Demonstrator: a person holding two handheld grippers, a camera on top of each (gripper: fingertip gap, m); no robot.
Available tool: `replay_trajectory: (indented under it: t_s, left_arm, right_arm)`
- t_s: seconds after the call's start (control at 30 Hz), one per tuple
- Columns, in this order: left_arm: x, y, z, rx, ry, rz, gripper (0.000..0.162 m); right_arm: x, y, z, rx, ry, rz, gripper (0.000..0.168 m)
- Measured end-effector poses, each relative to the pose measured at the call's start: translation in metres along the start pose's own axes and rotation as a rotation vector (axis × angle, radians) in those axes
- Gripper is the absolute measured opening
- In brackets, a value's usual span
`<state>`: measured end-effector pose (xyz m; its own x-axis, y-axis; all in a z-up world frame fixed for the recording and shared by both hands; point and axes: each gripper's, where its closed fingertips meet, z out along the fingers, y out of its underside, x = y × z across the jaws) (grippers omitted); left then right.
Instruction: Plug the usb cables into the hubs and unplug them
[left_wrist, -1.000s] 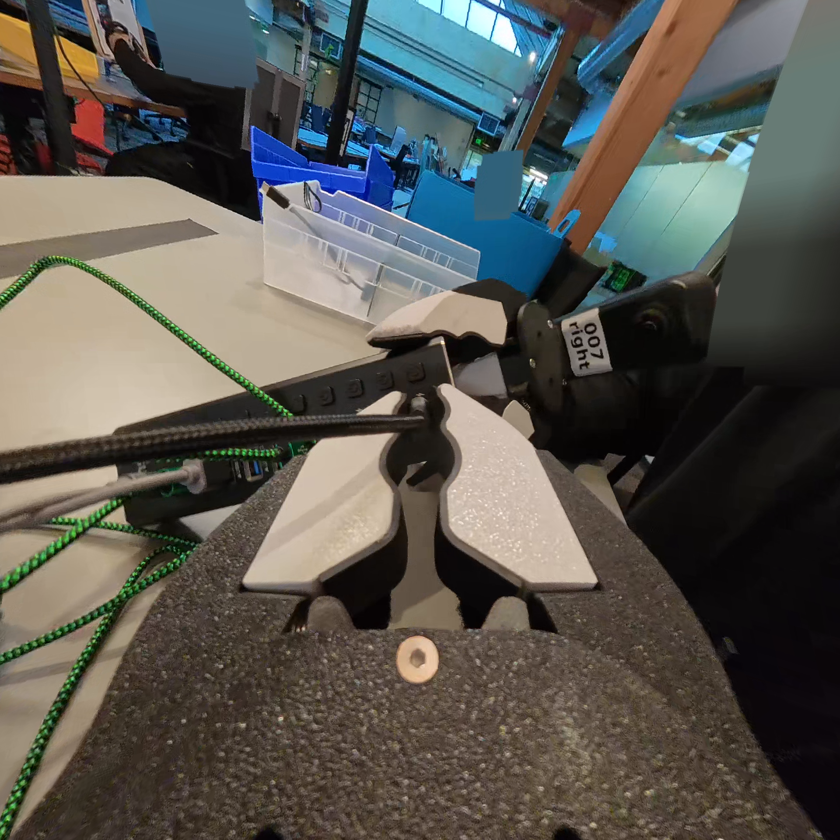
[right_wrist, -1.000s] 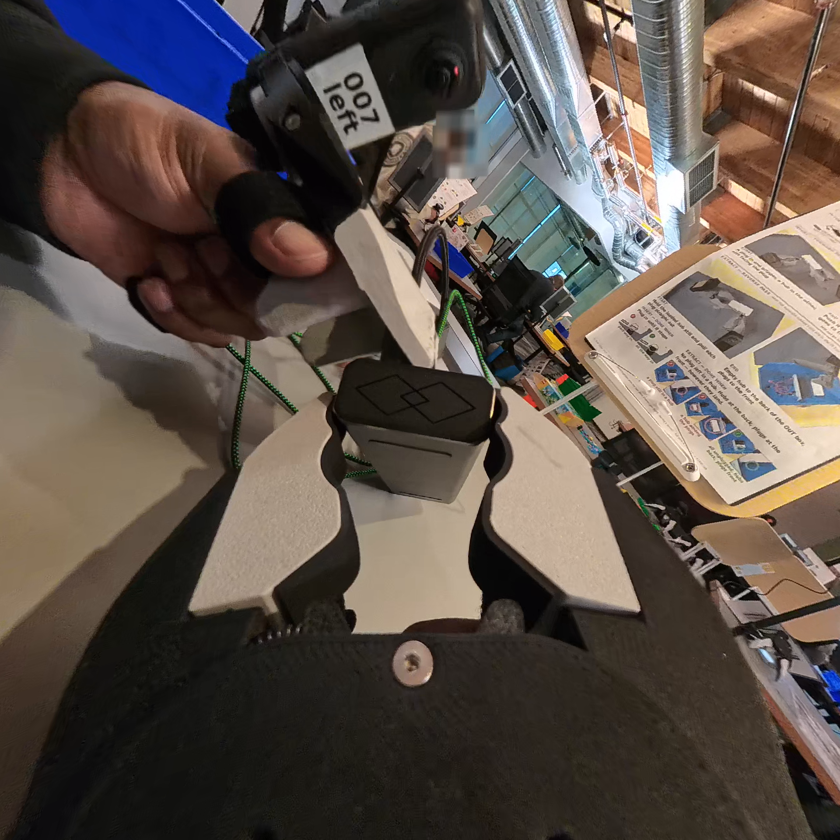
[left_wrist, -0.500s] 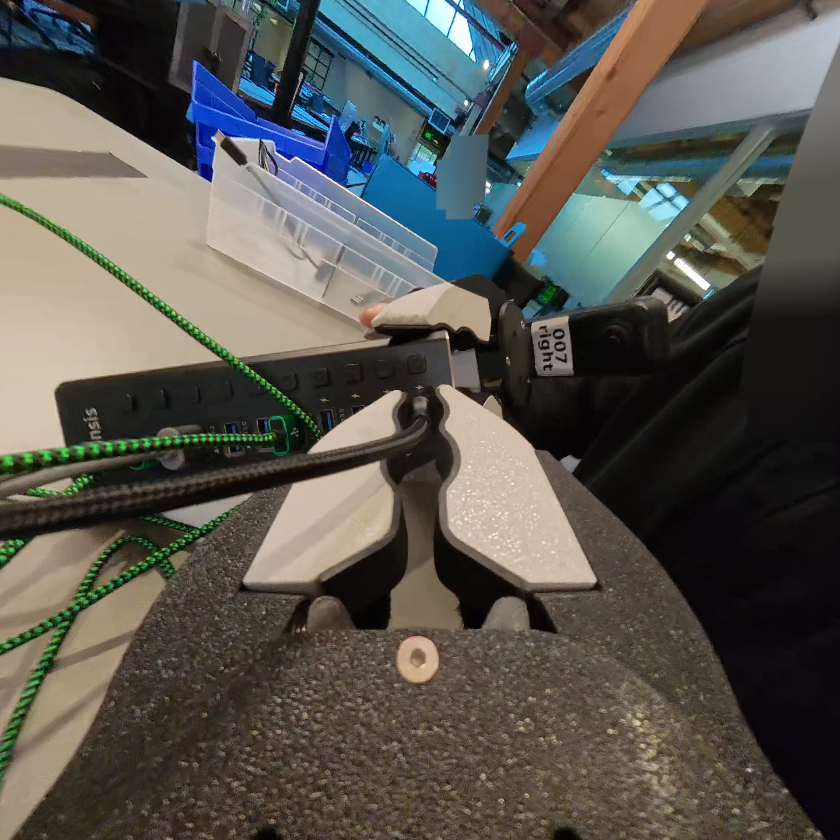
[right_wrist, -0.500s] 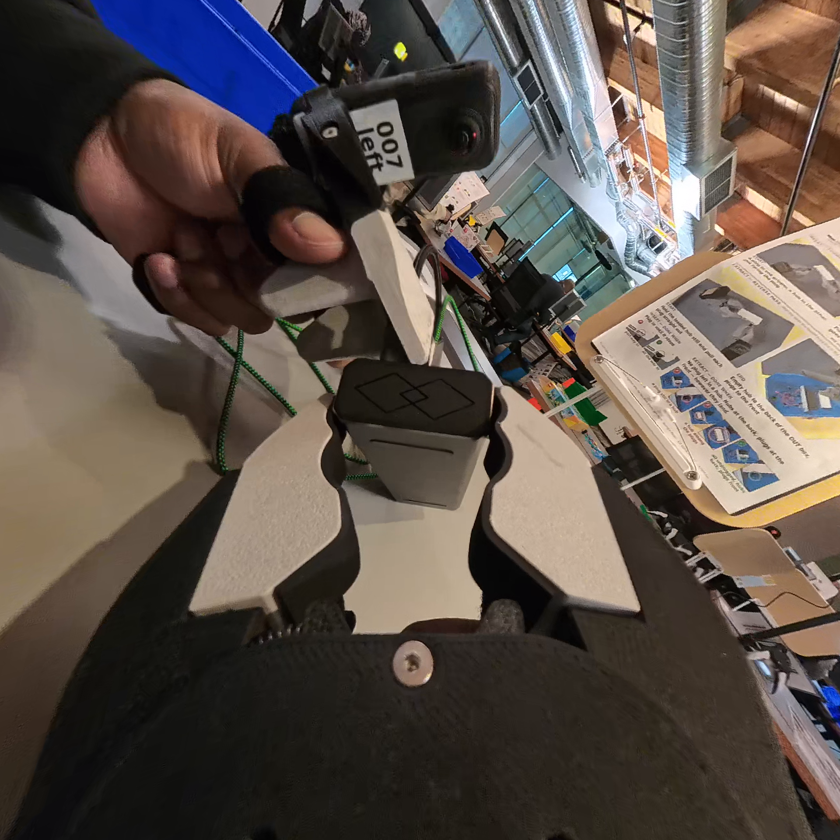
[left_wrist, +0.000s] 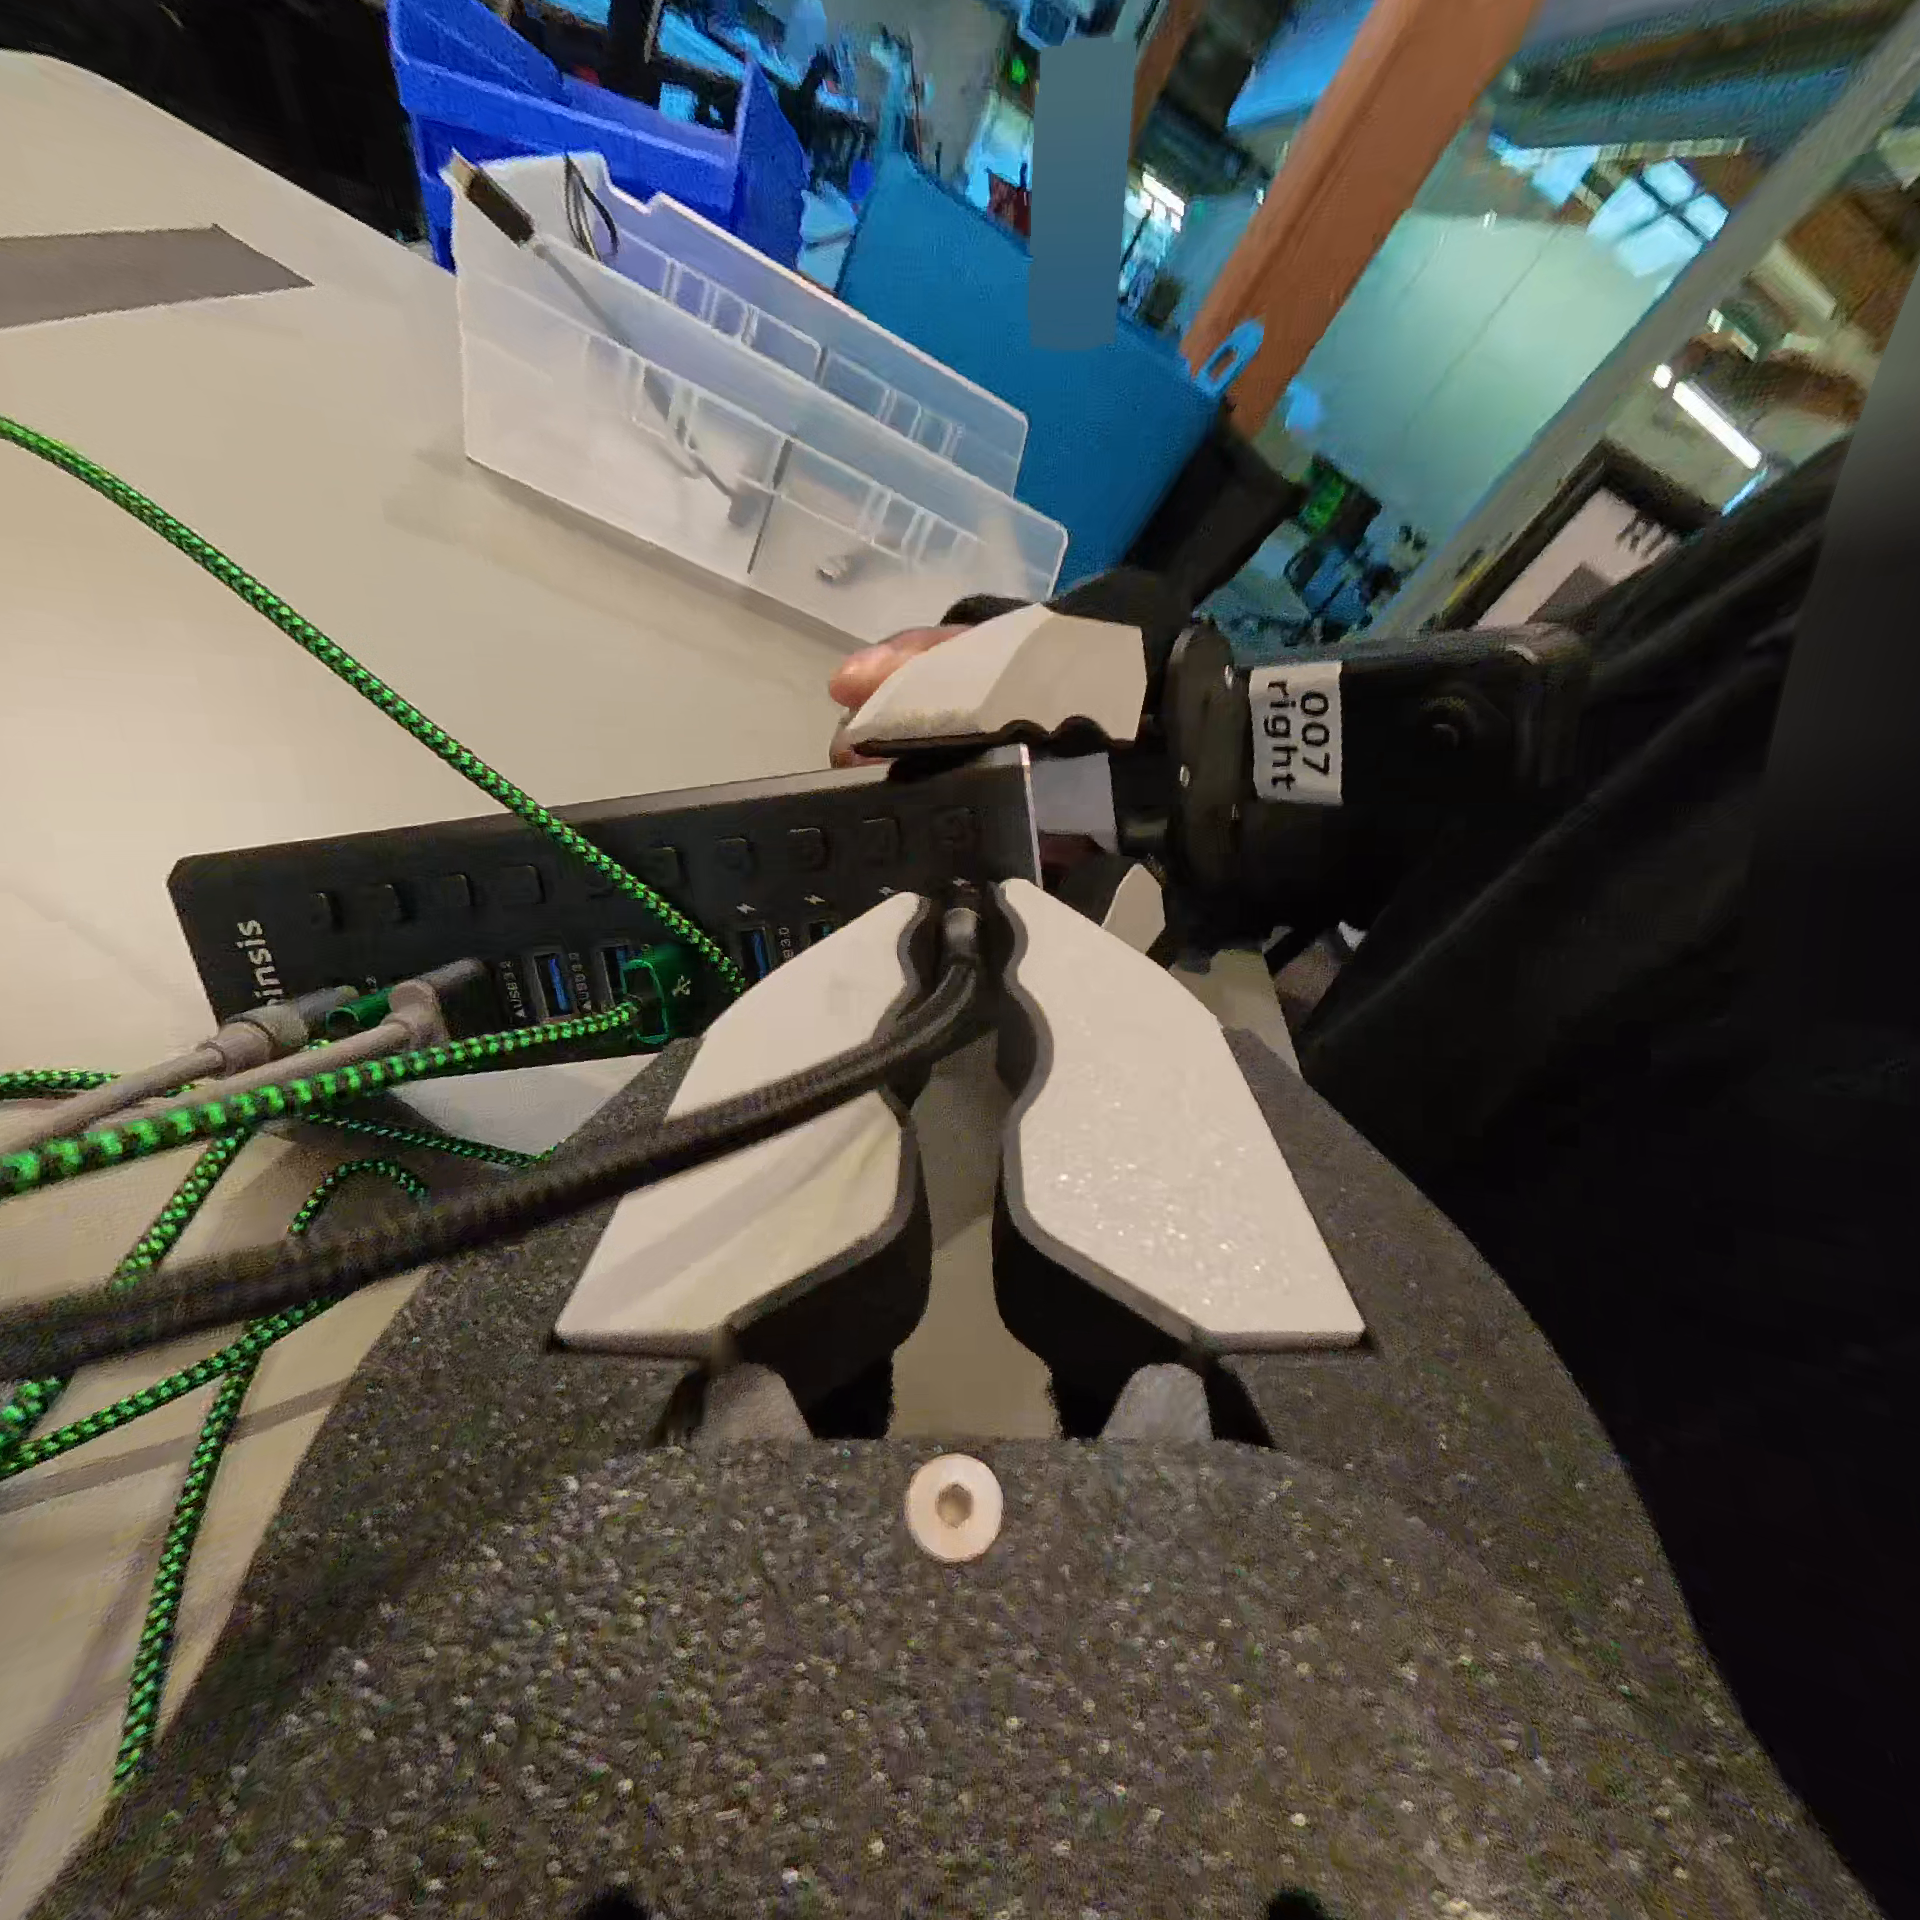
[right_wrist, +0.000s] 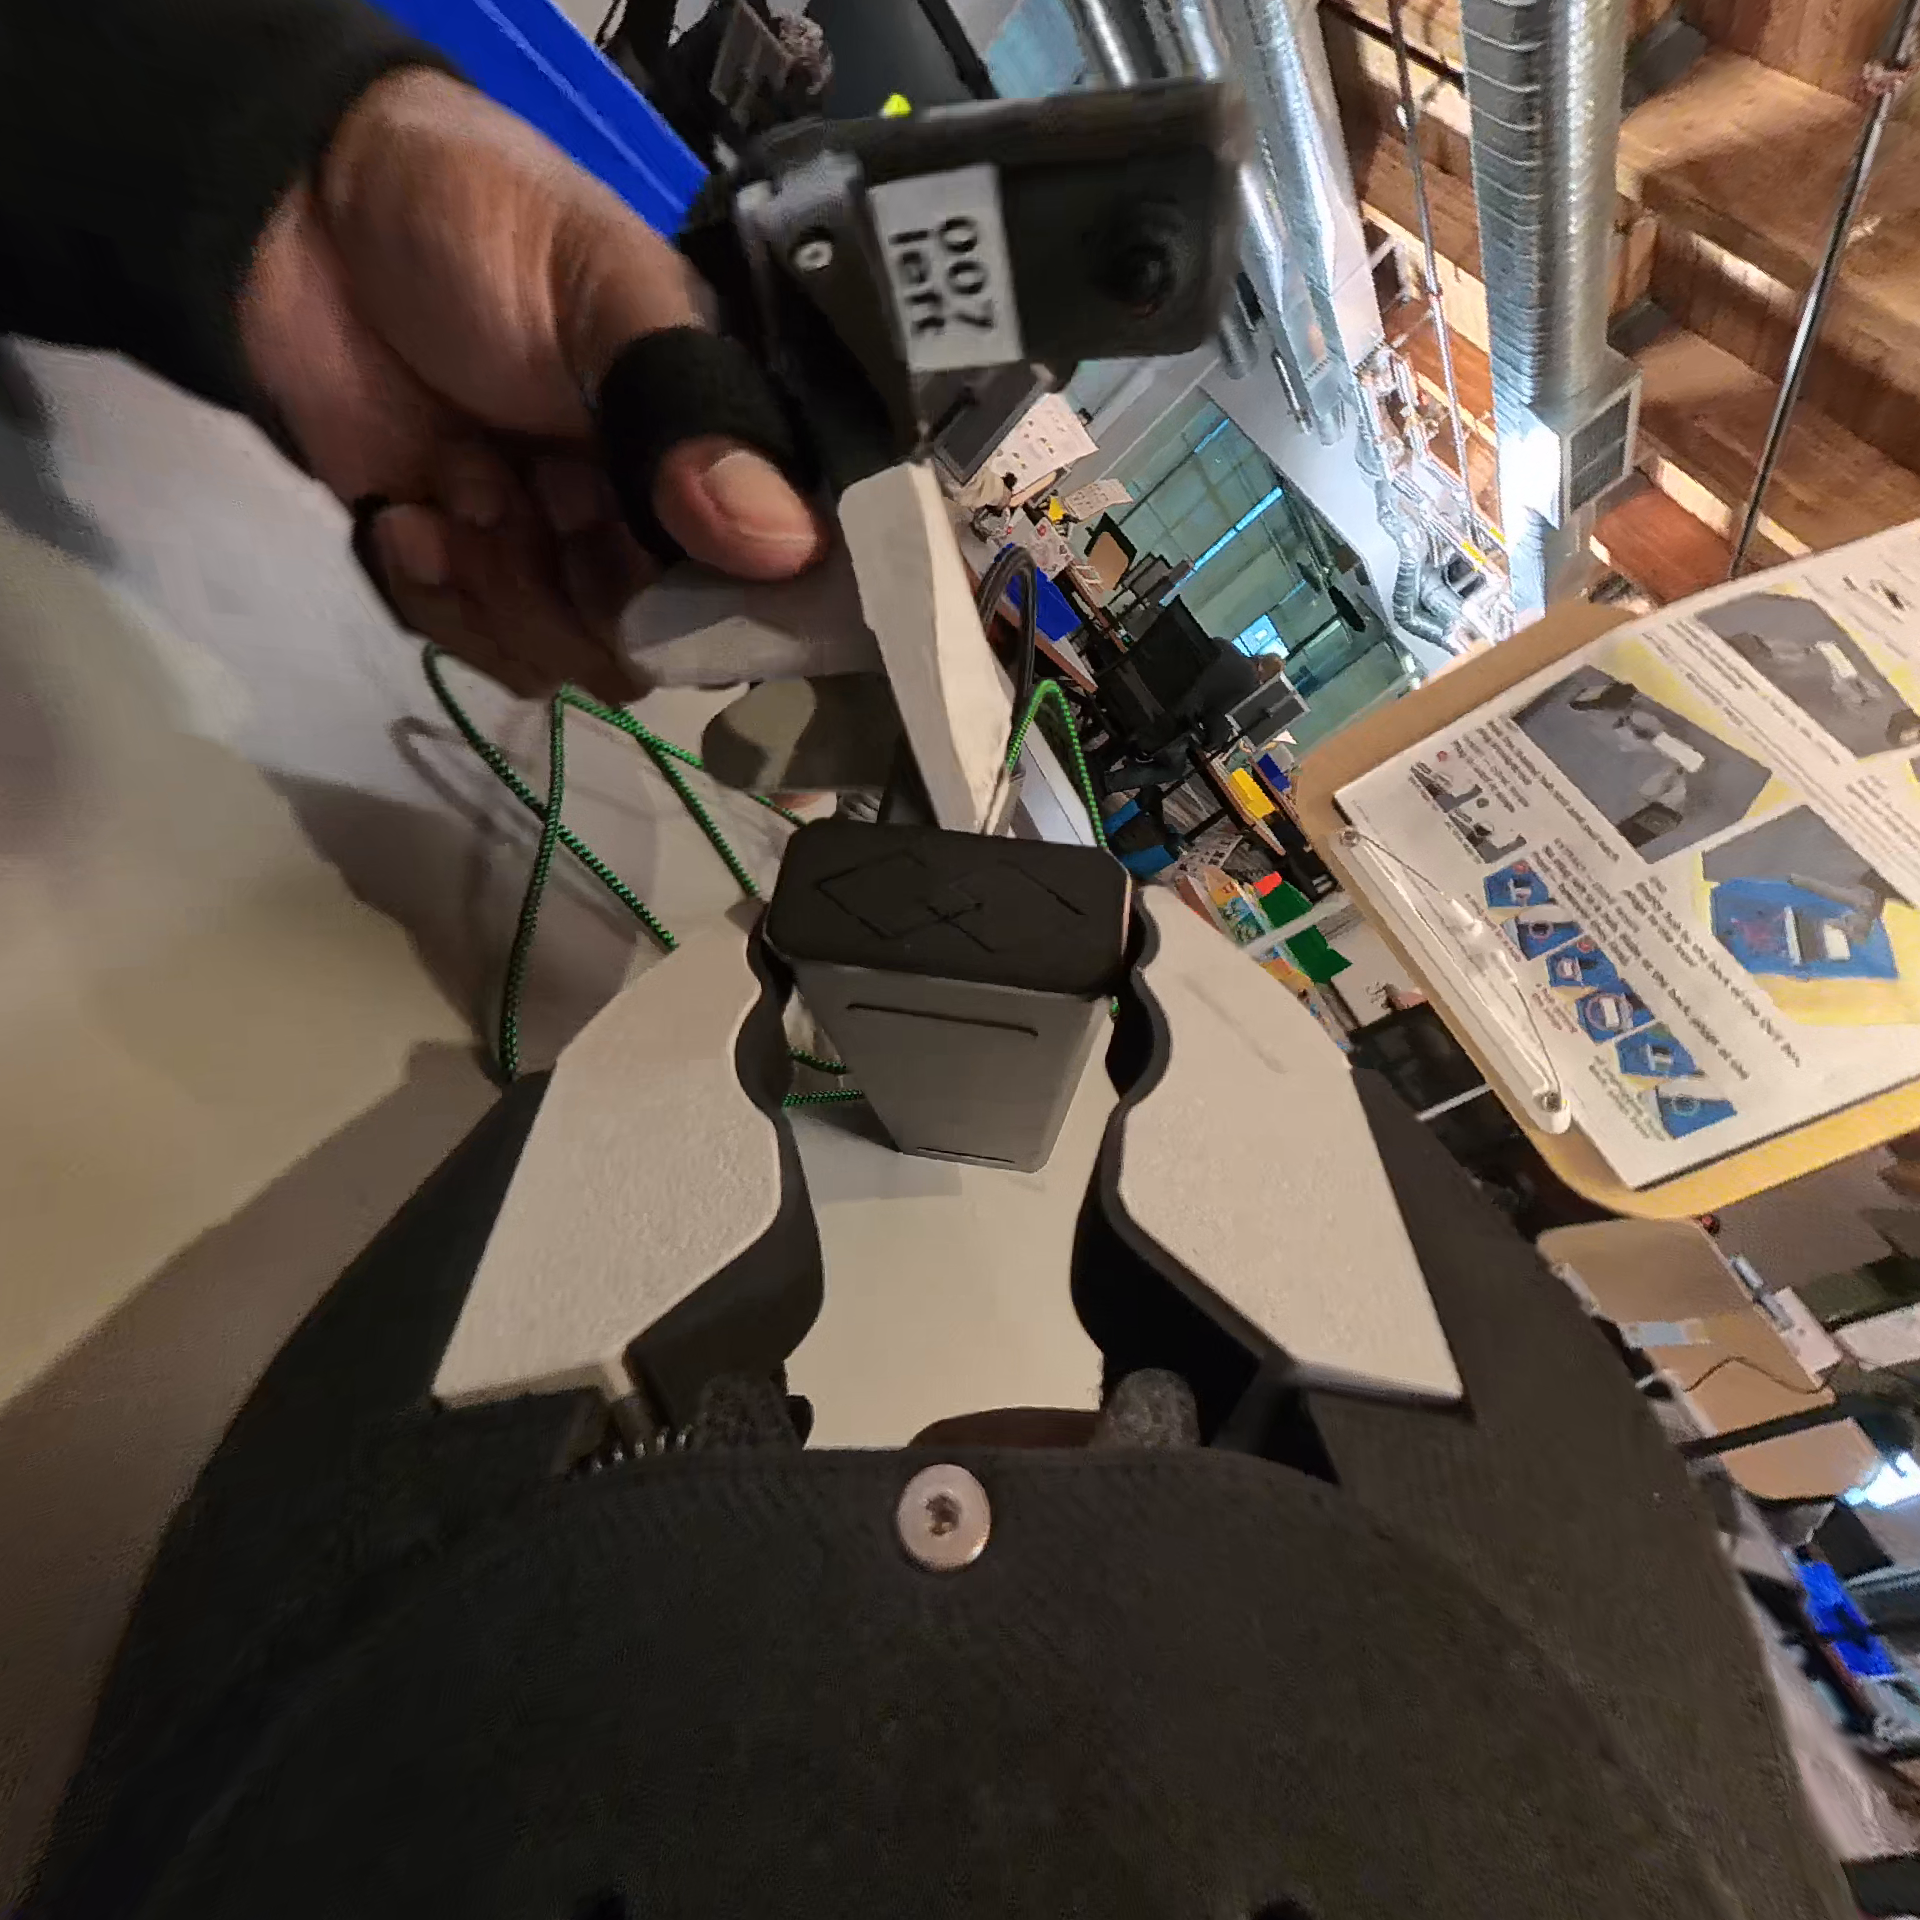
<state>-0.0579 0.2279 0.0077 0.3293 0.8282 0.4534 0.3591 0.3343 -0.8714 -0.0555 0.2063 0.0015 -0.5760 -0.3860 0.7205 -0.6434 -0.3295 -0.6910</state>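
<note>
— Black hub (left_wrist: 582, 894)? Long and flat, lying on the table (left_wrist: 312, 582), one end clamped in the right hand-held gripper (left_wrist: 997, 717); rows of buttons and blue ports facing the left hand-held gripper (left_wrist: 961, 925).
— And seen end-on (right_wrist: 945, 914)? Tilted, gripped at both sides.
— Cables? Black braided cable (left_wrist: 520, 1195) pinched by its plug at the left fingertips, right at the hub's port row. Green braided (left_wrist: 416, 1060) and grey (left_wrist: 260, 1039) ones plugged in farther left.

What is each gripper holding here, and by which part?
The left gripper pinches the black braided cable just behind its plug. The right gripper clamps the black USB hub by its end.
</note>
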Motion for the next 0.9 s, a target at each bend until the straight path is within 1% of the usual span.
replay_trajectory:
  t_s: [0.03, 0.13, 0.2, 0.23, 0.27, 0.3, 0.33, 0.37, 0.47, 0.53, 0.73, 0.83, 0.9]
  left_arm:
    - [0.001, 0.003, 0.000, -0.030, 0.008, 0.011, 0.008]
    - [0.000, 0.000, 0.002, 0.002, 0.025, -0.027, 0.008]
    - [-0.004, -0.007, -0.002, 0.010, -0.052, 0.023, 0.008]
    - [-0.010, -0.025, -0.017, 0.100, -0.123, 0.063, 0.008]
    - [-0.012, -0.043, -0.037, 0.181, -0.125, 0.054, 0.007]
    - [-0.010, -0.049, -0.050, 0.190, -0.087, 0.034, 0.007]
    - [-0.013, -0.042, -0.053, 0.132, -0.098, 0.037, 0.007]
    - [-0.018, -0.036, -0.052, 0.099, -0.146, 0.070, 0.007]
    - [-0.009, -0.028, -0.041, 0.065, -0.072, 0.073, 0.008]
    - [-0.016, -0.024, -0.040, 0.054, -0.091, 0.079, 0.008]
    - [-0.035, -0.015, -0.037, 0.134, -0.077, 0.009, 0.007]
    - [-0.038, -0.011, -0.034, 0.151, -0.064, 0.001, 0.008]
    - [-0.036, -0.012, -0.032, 0.166, -0.044, 0.018, 0.008]
  right_arm:
    - [-0.002, 0.000, -0.001, 0.005, -0.017, -0.020, 0.060]
    - [0.001, 0.001, -0.002, 0.004, -0.028, 0.001, 0.060]
    - [0.004, 0.002, -0.001, -0.010, 0.006, 0.023, 0.060]
    - [0.003, 0.006, 0.000, -0.029, 0.014, 0.013, 0.060]
    - [0.000, 0.009, -0.001, -0.033, 0.011, -0.029, 0.060]
    - [0.001, 0.011, -0.002, -0.038, 0.020, -0.019, 0.060]
    - [0.009, 0.010, -0.003, -0.030, 0.036, 0.049, 0.060]
    - [0.015, 0.008, -0.004, -0.015, 0.044, 0.100, 0.060]
    - [0.017, 0.017, -0.002, -0.063, 0.078, 0.076, 0.060]
    - [0.017, 0.020, -0.002, -0.100, 0.099, 0.070, 0.060]
    - [0.022, 0.044, -0.016, -0.296, 0.223, 0.260, 0.059]
    - [0.020, 0.060, -0.026, -0.410, 0.259, 0.377, 0.059]
    - [0.011, 0.076, -0.035, -0.517, 0.252, 0.447, 0.059]
